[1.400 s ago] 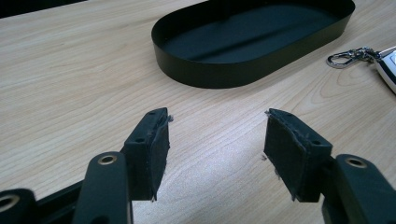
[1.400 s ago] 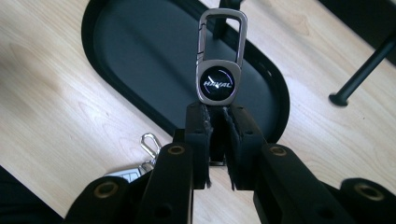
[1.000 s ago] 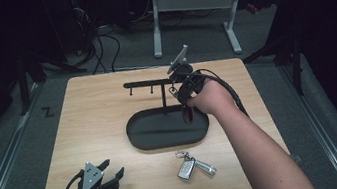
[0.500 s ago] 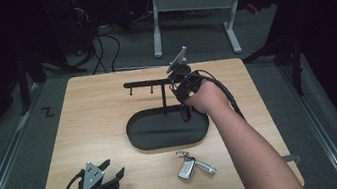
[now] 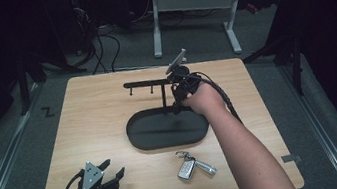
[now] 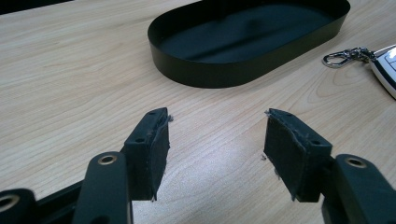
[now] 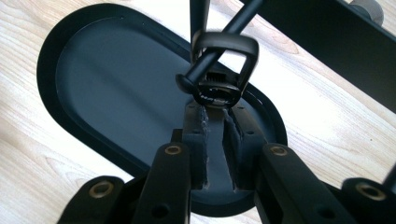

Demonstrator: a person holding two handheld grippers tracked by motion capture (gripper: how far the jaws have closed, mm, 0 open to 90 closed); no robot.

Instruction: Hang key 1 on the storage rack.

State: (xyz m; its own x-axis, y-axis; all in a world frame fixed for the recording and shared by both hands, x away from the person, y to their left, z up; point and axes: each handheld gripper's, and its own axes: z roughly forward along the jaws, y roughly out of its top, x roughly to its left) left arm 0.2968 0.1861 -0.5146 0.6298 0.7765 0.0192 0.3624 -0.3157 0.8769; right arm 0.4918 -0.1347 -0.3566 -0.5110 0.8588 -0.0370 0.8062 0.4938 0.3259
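A black stand has an oval tray (image 5: 162, 132) as its base, a post (image 5: 163, 97) and a crossbar (image 5: 147, 83) with small pegs. My right gripper (image 5: 177, 102) hangs beside the post and points down at the tray. It is shut on a black key fob (image 7: 215, 95) whose loop (image 7: 247, 51) is hooked over a thin black peg (image 7: 233, 23) above the tray (image 7: 116, 84). My left gripper (image 5: 115, 166) rests at the table's front left, open, with bare wood between its jaws (image 6: 217, 140).
A white and silver car key (image 5: 187, 167) with a carabiner (image 6: 345, 55) lies on the wood in front of the tray (image 6: 224, 79). The wooden table (image 5: 99, 115) ends in dark floor all round. A desk frame (image 5: 193, 5) stands beyond its far edge.
My right gripper has sunk a little toward the tray beside the post, still holding the fob. The left gripper and the car key have not moved.
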